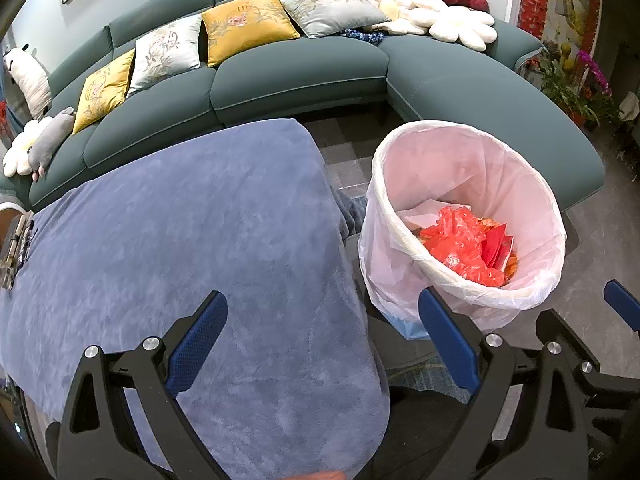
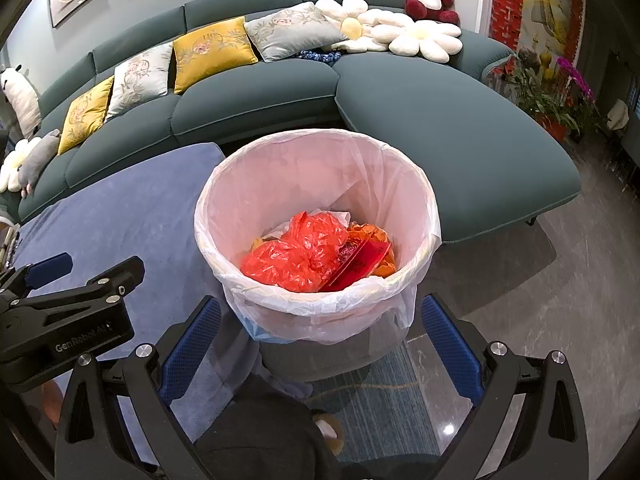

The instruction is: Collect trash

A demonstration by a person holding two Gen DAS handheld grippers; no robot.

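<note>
A trash bin lined with a white bag (image 2: 320,296) stands on the floor beside the table; it also shows in the left wrist view (image 1: 464,292). Inside lie a crumpled red plastic bag (image 2: 298,254), a red packet (image 2: 360,264) and orange scraps; the red bag shows in the left wrist view too (image 1: 460,246). My right gripper (image 2: 320,344) is open and empty, just in front of the bin. My left gripper (image 1: 324,344) is open and empty over the table's right edge. The left gripper shows in the right wrist view (image 2: 86,266), the right gripper's fingertip in the left wrist view (image 1: 622,306).
A blue plush cloth (image 1: 180,240) covers the table. A teal curved sofa (image 1: 304,76) with cushions and plush toys runs behind. Potted flowers (image 2: 548,92) stand at the right. Small items (image 1: 16,248) sit at the table's left edge. Grey tiled floor (image 2: 560,280) lies right of the bin.
</note>
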